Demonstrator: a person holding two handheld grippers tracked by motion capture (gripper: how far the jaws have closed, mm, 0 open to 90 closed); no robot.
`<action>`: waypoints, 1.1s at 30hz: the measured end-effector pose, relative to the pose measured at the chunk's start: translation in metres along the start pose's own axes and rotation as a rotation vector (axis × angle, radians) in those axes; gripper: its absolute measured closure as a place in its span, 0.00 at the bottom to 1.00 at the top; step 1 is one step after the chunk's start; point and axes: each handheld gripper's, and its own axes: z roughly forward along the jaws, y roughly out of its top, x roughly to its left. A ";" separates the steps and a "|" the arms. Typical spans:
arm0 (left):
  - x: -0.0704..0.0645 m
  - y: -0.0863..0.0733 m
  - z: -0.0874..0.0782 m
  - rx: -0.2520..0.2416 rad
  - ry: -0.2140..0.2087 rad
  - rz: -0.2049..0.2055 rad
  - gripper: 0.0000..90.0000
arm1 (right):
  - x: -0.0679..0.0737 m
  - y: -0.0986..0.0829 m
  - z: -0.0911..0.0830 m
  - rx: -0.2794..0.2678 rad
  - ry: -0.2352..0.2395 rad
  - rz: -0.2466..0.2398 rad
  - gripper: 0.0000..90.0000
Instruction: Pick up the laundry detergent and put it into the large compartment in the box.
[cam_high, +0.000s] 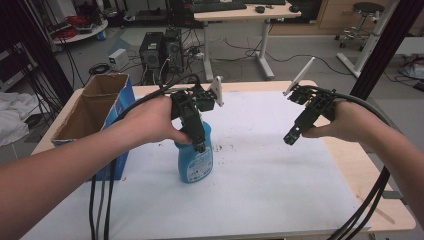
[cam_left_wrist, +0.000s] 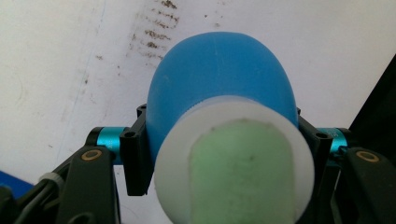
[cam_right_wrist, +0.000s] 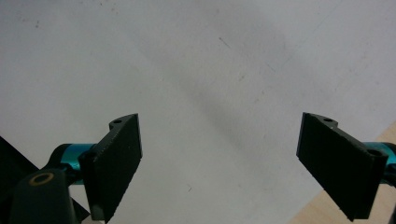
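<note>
Bottle (cam_high: 195, 162) btwn left tool (cam_high: 199, 145) jaws

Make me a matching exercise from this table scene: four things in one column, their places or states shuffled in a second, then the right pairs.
Things
1. left gripper
2. right gripper
3. blue plastic bottle with a white cap
4. open brown and blue cardboard box

States
A. stands at the table's left edge
B. jaws apart, nothing between them
C. upright on the white table cover
D. shut on the bottle's top

Pairs: 1-D, 2-B, 3-C, 4-A
</note>
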 end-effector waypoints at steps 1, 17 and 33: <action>0.000 0.000 0.000 0.000 0.000 0.000 0.41 | 0.000 0.000 0.000 0.000 -0.001 0.001 0.15; 0.001 -0.003 -0.007 -0.017 -0.016 0.009 0.42 | 0.000 0.000 0.000 0.006 0.000 0.001 0.15; 0.012 -0.016 -0.066 -0.046 0.006 0.033 0.42 | 0.001 0.008 -0.001 0.008 0.004 -0.003 0.15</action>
